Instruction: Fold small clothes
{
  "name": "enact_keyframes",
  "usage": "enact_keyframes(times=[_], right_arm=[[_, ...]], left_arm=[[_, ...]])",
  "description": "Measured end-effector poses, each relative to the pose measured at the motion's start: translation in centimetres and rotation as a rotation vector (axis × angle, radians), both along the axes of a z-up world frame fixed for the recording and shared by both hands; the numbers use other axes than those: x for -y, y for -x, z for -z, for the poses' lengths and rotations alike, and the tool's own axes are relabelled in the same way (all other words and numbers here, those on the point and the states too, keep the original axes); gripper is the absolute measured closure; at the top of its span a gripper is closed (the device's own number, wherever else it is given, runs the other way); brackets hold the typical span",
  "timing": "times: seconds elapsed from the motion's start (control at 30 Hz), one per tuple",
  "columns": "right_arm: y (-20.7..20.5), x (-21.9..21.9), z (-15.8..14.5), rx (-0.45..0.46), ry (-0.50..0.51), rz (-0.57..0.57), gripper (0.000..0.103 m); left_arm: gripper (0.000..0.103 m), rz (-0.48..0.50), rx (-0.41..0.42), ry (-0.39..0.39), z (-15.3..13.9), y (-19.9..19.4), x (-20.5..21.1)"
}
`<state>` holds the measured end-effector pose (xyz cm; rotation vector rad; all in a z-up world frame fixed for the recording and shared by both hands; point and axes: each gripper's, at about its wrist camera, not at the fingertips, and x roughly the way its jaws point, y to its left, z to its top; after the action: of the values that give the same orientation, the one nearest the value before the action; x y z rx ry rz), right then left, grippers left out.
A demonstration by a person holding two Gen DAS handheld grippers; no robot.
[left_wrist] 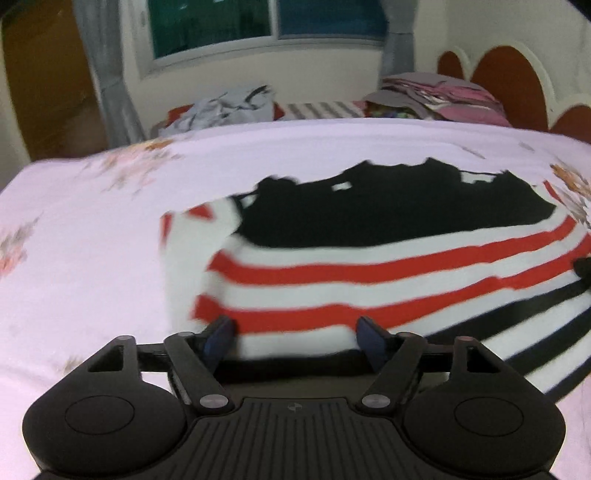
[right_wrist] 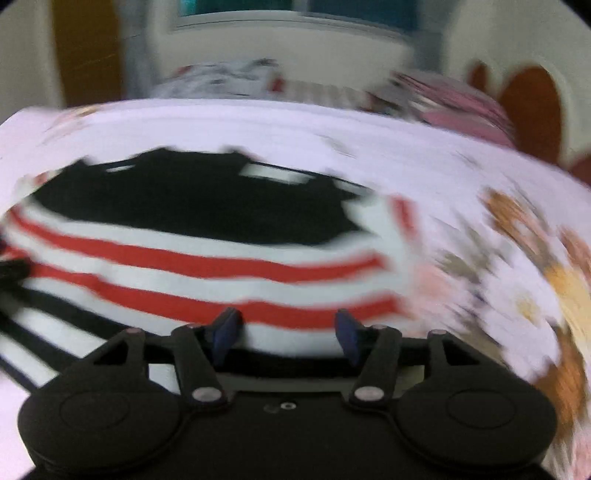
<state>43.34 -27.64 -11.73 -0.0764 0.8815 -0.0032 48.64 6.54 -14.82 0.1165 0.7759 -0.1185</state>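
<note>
Both pairs of jaws stand apart with nothing pinched between the blue pads. On the left gripper [left_wrist: 295, 338] the gap is wide, and the near edge of the striped garment [left_wrist: 369, 280] lies below and between the fingers without either pad pressing on it. On the right gripper [right_wrist: 286, 338] the gap is somewhat narrower, and the same garment [right_wrist: 207, 273] shows through it, again ungripped.

That garment is the landmark: a small top, black across its far part, red and white stripes nearer, then black and white stripes at the near edge. It lies spread on a pale pink bedsheet [left_wrist: 92, 258] with faded flower prints. One white sleeve with red bands sticks out from the garment's left side in the left wrist view.

Beyond the garment, past the far edge of the sheet, sit a crumpled grey-white heap of clothes [left_wrist: 229, 107] and a pile of pink and grey fabrics [left_wrist: 443, 96]. Behind those is a window [left_wrist: 266, 26]. The right wrist view is heavily blurred.
</note>
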Motion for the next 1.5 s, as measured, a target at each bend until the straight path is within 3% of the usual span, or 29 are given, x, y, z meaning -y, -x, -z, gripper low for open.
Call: enact_keyframes(times=[0.1,0.2,0.33,0.47,0.57,0.73,0.83,0.93,1.0,1.07,1.17,1.3,1.5], right_arm=[[0.9,0.3,-0.8,0.018,0.000,0.005,0.056],[2.6,-1.5,-2.4,0.071,-0.078,-0.032,0.055],[3.8,-6.2,-1.9,0.037,-0.045,-0.166,0.054],[4.4,-8.1,-0.2,-0.024,-0.005,-0.184,0.053],[5.2,-6.6,0.3,-0.032,-0.008,-0.155,0.053],[6.4,-1.5,0.4,-0.031,0.012,-0.056,0.053],[7.0,0.9,0.9,-0.035,-0.030,-0.052,0.053],[7.0,1.1,0.5,-0.035,-0.041,-0.045,0.056],[7.5,1.2,-0.4,0.025,-0.035,-0.026,0.061],[7.3,1.4,-0.4,0.028,-0.041,-0.016,0.063],[6.8,1.9,1.1,-0.017,-0.029,-0.022,0.065],[7.2,2.5,1.5,0.006,-0.059,-0.019,0.064],[7.8,2.6,0.3,0.029,-0.069,-0.003,0.067]], left_arm=[[0.029,-0.014,0.008,-0.041,-0.8,0.7,0.9],[0.029,0.029,0.042,0.034,-2.1,2.4,3.1],[0.029,0.120,0.028,0.012,-1.6,3.9,7.6],[0.029,0.123,-0.027,-0.021,0.0,4.9,9.2],[0.029,0.083,-0.014,-0.040,0.4,5.6,7.5],[0.029,-0.025,0.017,-0.008,0.7,6.7,1.3],[0.029,-0.021,0.018,0.019,1.5,7.6,-1.2],[0.029,-0.032,0.054,0.034,0.8,8.2,-1.6],[0.029,-0.065,0.078,0.039,0.4,8.3,-1.9],[0.029,-0.100,0.048,0.003,0.9,7.5,-2.0],[0.029,-0.133,-0.001,0.060,2.1,7.0,-3.0],[0.029,-0.151,-0.008,0.106,2.6,7.0,-3.7],[0.029,-0.169,0.007,0.089,1.4,7.7,-3.9]])
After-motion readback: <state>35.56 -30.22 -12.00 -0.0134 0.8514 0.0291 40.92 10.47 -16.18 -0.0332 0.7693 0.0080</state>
